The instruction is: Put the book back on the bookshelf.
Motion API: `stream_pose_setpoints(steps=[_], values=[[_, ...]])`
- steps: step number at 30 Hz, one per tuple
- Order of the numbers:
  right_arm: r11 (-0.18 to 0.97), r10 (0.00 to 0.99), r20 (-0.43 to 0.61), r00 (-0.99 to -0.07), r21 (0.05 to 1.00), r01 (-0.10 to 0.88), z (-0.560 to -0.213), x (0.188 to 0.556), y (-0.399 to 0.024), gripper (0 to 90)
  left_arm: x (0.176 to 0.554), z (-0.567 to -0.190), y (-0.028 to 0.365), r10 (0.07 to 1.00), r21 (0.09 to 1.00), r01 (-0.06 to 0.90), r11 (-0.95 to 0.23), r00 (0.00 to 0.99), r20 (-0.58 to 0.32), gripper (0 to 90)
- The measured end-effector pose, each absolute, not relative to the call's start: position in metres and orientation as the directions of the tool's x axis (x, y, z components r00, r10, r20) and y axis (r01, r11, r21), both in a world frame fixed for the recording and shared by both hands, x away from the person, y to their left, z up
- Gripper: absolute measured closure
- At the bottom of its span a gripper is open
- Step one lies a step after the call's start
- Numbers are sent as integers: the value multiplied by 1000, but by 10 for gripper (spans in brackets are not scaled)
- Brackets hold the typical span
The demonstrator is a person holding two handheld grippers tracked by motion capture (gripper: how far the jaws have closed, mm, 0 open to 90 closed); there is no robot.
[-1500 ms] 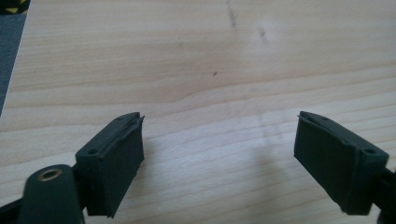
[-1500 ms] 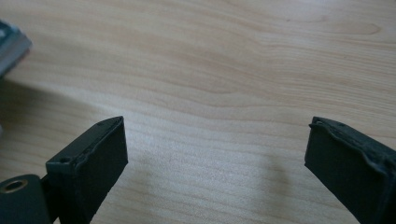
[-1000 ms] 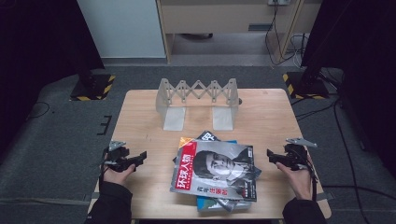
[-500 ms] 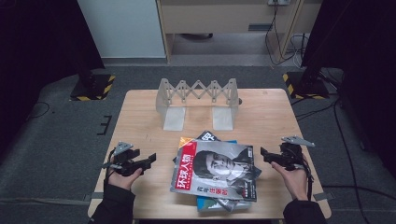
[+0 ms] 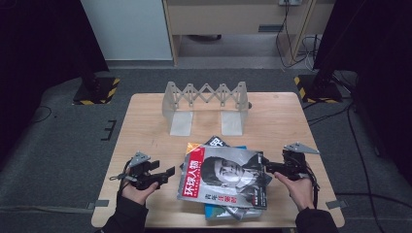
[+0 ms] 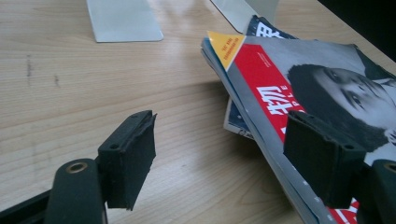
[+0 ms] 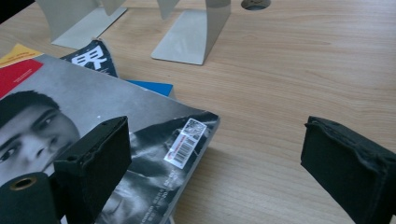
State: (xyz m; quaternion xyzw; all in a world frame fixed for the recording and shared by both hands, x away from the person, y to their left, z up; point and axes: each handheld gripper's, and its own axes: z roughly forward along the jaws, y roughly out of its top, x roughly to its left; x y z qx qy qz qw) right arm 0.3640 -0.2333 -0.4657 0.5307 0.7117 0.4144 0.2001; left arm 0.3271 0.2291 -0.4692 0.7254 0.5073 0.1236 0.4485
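A stack of magazines lies on the front middle of the wooden table. The top magazine has a grey portrait cover with a red title strip. My left gripper sits just left of the stack, pointing at its left edge. In the left gripper view the left gripper has just been closing, its jaws still apart, with the top magazine's edge beside one pad. My right gripper is at the stack's right edge. In the right gripper view the right gripper is open around the barcode corner of the top magazine.
A pale folding file rack with two flat feet stands at the back middle of the table. Bare wood lies between the rack and the magazines and on both sides. Cables and dark stands surround the table on the floor.
Both hands have moved inward toward the magazine stack, the left gripper to the right and the right gripper to the left. The magazines have not moved.
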Motion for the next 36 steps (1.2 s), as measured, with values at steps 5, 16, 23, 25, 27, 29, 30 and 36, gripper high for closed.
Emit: stream_pose_setpoints(steps=[5,16,23,25,27,29,30,36], values=[[99,915,161,-370,799,593,-468,361,-228,85,323,-471,220,831,768,632,-101,478,-284,249],[123,891,183,-414,783,610,-474,355,-212,75,319,-479,204,804,745,653,-136,512,-303,267],[148,877,187,-443,771,619,-479,351,-201,75,317,-483,198,791,729,668,-149,523,-318,273],[165,870,185,-457,763,625,-483,351,-198,76,316,-484,195,788,726,668,-165,532,-310,276],[168,869,186,-458,760,628,-484,351,-198,76,315,-486,192,785,719,672,-180,539,-307,276],[170,867,191,-461,755,633,-486,351,-197,75,316,-488,189,781,710,678,-190,543,-310,277],[170,867,191,-461,755,633,-486,351,-197,75,316,-488,189,781,710,678,-190,543,-310,276],[176,862,200,-466,743,645,-490,351,-194,74,317,-493,185,759,685,706,-177,542,-362,276]])
